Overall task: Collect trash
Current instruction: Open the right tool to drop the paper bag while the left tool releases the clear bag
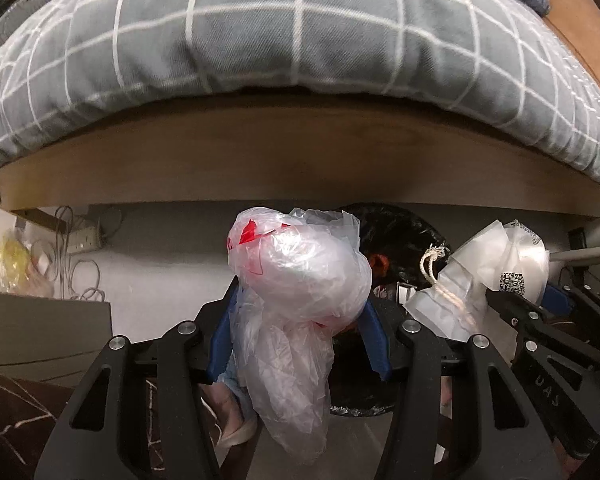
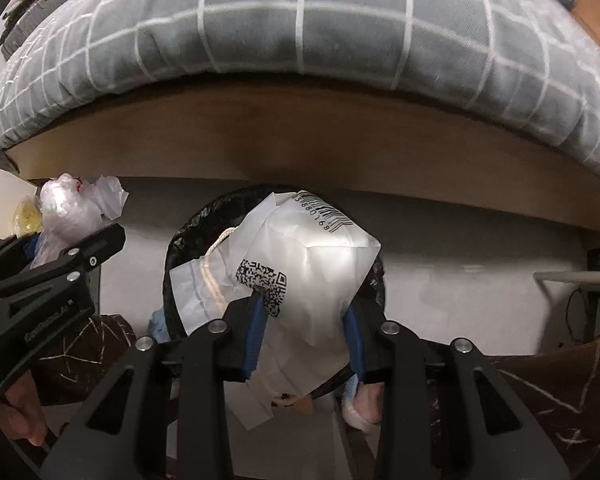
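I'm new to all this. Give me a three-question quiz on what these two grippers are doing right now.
1. True or false: the left gripper holds a crumpled clear plastic bag.
2. What does the right gripper hold? A) a bottle B) a white paper bag with a QR code C) nothing
3. Fill in: both items hang above a bin lined with a ____ bag, in front of the bed.

Key: 1 true; 2 B; 3 black.

Grey checked bedding (image 1: 300, 40) over wooden bed frame (image 1: 300, 160); pale floor (image 2: 460, 264)
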